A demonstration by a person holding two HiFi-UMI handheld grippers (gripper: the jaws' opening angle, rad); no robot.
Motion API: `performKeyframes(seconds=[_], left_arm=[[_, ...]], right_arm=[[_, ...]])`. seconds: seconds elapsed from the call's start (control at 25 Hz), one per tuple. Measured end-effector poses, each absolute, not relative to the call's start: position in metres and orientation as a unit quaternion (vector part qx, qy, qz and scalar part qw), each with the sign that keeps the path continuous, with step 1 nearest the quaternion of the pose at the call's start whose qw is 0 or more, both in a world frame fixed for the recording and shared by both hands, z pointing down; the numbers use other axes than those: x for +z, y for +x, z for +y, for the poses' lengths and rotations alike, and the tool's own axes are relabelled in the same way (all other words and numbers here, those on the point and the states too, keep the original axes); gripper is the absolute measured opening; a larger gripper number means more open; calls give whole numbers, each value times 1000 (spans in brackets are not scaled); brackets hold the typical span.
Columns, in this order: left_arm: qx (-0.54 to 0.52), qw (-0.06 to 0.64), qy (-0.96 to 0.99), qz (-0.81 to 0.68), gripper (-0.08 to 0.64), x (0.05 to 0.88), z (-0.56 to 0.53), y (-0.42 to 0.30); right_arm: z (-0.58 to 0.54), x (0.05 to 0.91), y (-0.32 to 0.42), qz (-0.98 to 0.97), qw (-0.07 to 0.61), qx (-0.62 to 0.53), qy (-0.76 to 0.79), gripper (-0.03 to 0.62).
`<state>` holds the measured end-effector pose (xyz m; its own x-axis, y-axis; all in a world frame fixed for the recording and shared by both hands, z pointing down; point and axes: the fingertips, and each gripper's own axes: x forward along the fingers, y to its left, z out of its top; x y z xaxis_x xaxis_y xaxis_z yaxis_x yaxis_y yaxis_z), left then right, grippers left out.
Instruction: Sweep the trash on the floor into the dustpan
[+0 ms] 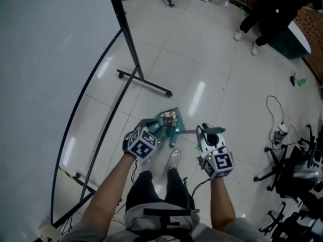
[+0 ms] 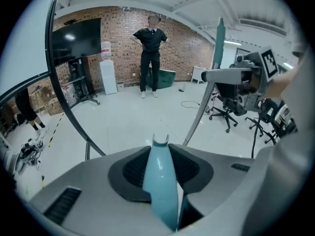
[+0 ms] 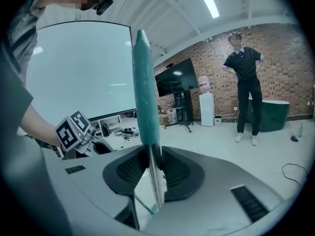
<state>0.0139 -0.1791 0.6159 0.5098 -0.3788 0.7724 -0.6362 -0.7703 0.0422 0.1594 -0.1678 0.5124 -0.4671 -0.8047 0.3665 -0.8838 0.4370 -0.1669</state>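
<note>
In the head view the teal dustpan (image 1: 175,128) is tilted just ahead of my feet, with small bits of trash (image 1: 168,118) lying in it. My left gripper (image 1: 152,130) is shut on the dustpan's handle; in the left gripper view that pale teal handle (image 2: 160,181) is clamped between the pads. My right gripper (image 1: 209,132) is shut on the broom, whose silver pole (image 1: 187,132) runs toward the pan. In the right gripper view the pole (image 3: 155,181) sits between the jaws, with the broom's teal grip (image 3: 145,92) rising above. The broom head is hidden.
A black curved frame on a wheeled stand (image 1: 136,74) holds a white screen at the left. A person in black (image 1: 272,14) stands at the far right. Office chairs (image 1: 287,170) and a floor cable (image 1: 275,107) lie to the right. My shoe (image 1: 174,158) is just behind the pan.
</note>
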Motion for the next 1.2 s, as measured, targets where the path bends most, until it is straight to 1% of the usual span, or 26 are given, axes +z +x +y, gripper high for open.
performKeyframes(seconds=[0.08,0.24,0.36,0.52,0.68,1.2], left_arm=[[388,167,853,-308,118,622,-189,22],[384,176,846,-325,118,636,-207,34],[389,185,842,-325,118,646,-208,40],[387,181,843,-328,118,648,-208,42],[388,170,844,-328,118,647,-206,42],[387,173,845,-325,118,646,-205,42]], right_arm=[[-174,505,166,-835,124,164,511,87],[-191,491,175,-836,100,136,522,86],[-195,480,176,-841,97,123,518,86],[-199,469,170,-849,95,111,509,86],[-203,460,162,-856,85,106,499,86],[-201,465,146,-864,85,116,483,86]])
